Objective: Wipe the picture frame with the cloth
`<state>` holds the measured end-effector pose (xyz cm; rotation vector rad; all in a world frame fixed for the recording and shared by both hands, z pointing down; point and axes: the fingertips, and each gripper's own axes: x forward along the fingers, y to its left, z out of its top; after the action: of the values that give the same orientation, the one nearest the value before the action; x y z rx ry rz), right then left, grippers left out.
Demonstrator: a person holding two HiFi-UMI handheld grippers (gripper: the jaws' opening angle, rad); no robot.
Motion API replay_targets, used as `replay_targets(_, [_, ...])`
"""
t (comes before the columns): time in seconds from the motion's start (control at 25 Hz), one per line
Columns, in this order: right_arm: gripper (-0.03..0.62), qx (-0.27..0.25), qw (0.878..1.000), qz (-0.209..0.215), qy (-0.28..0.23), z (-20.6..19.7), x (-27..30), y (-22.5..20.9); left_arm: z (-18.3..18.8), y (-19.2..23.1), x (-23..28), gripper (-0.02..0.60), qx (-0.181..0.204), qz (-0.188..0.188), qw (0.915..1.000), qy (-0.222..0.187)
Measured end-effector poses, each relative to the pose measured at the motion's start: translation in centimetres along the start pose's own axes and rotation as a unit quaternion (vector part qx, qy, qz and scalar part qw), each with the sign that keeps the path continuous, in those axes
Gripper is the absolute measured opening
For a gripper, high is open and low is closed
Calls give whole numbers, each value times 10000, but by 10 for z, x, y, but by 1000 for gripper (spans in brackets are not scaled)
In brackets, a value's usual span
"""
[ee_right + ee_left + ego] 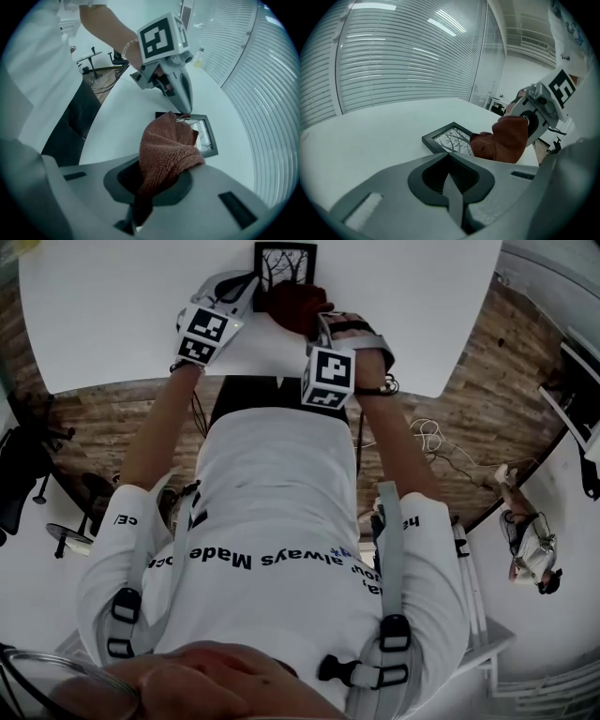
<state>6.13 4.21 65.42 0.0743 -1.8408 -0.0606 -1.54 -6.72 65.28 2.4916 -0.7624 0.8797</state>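
A black picture frame [285, 261] with a bare-tree print lies flat on the white table [112, 315] near its far edge. In the head view a dark red cloth [298, 306] covers the frame's near part. My right gripper [154, 180] is shut on the cloth [171, 145], which bunches out of its jaws onto the frame [206, 136]. My left gripper [450, 171] is shut with nothing seen between its jaws. Its tip [185, 110] sits at the frame's edge. From the left gripper view the frame [450, 140] lies just ahead, with the cloth [506, 140] on its right.
A small bottle [199, 56] stands far off on the table. Slatted blinds [403, 61] close the far side. Below the table's near edge are a wooden floor with cables [431, 442] and an office chair [19, 474] at left.
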Motion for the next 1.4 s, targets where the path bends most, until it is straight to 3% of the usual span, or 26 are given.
replay_targets(0.16, [18,771,9950,-391,-500,7,-32,-30,6,0,-4,2,60,69,9999,-56])
replay_targets(0.28, [18,1506,9788,-815,-1127,11,-71,-67,37,5,-16,2,-5,176,9989,-423])
replay_targets(0.44, [18,2440,9337,-1423,-2201,23,-138,-111,90,3,-45,2,-72,318,9943,-1014])
replay_targets(0.56, [18,2840,8955,-1857,-2880,35,-191,-132,132,-6,-76,2,-97,391,9878,-1501])
replay_targets(0.76, [20,3127,8357,-2410,-3818,59,-270,-145,196,-30,-131,2,112,476,9739,-2215])
replay_targets(0.92, [19,3173,8063,-2625,-4246,78,-317,-143,235,-47,-174,2,302,503,9607,-2712])
replay_targets(1.08, [18,3329,7658,-2677,-4806,89,-352,-140,267,-65,-211,2,483,534,9483,-3090])
replay_targets(1.24, [19,3162,7449,-2864,-5129,100,-381,-141,285,-78,-234,2,533,506,9396,-3342])
replay_targets(1.4, [18,2957,7390,-2920,-5303,111,-404,-140,300,-85,-250,2,630,456,9327,-3522])
